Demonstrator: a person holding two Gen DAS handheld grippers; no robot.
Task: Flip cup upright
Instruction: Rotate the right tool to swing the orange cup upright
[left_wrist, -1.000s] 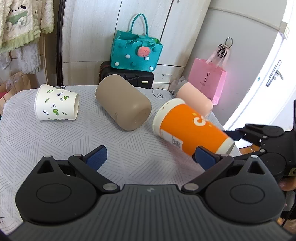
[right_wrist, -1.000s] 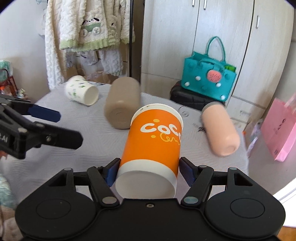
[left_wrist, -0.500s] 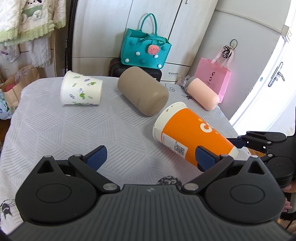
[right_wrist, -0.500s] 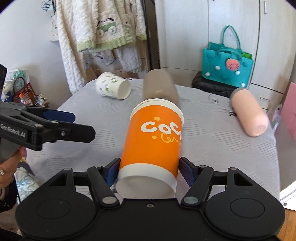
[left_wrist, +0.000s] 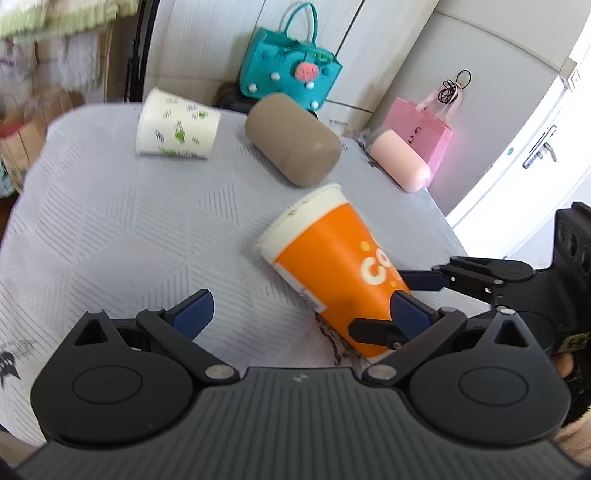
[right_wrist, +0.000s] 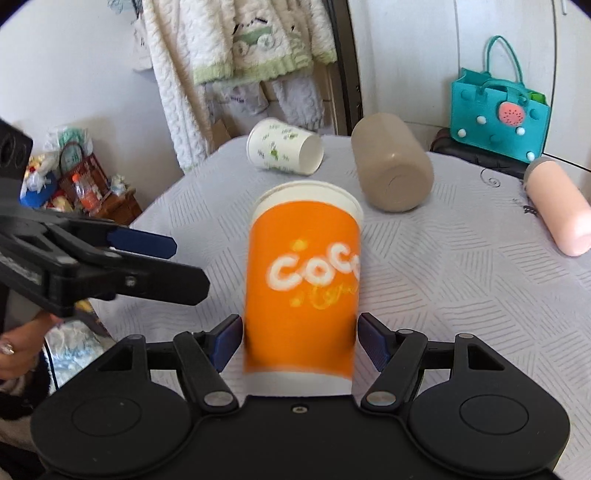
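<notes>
An orange paper cup (right_wrist: 303, 288) with white lettering lies between the fingers of my right gripper (right_wrist: 300, 338), base toward the camera and rim pointing away. The blue pads stand just clear of its sides, with a thin gap on each side. In the left wrist view the cup (left_wrist: 332, 266) is tilted over the grey tablecloth (left_wrist: 129, 229), rim up and to the left, with the right gripper's fingers (left_wrist: 424, 280) around its lower end. My left gripper (left_wrist: 301, 314) is open and empty, just left of the cup.
A white cup with green print (left_wrist: 177, 125), a tan tumbler (left_wrist: 295, 144) and a pink tumbler (left_wrist: 400, 162) lie on their sides at the far part of the table. A teal bag (left_wrist: 291, 74) and pink bag (left_wrist: 421, 129) stand behind. The table's right edge is near.
The right gripper's pads have come slightly off the cup, which slid and blurred in its view. The left gripper has risen and moved closer to the cup.
</notes>
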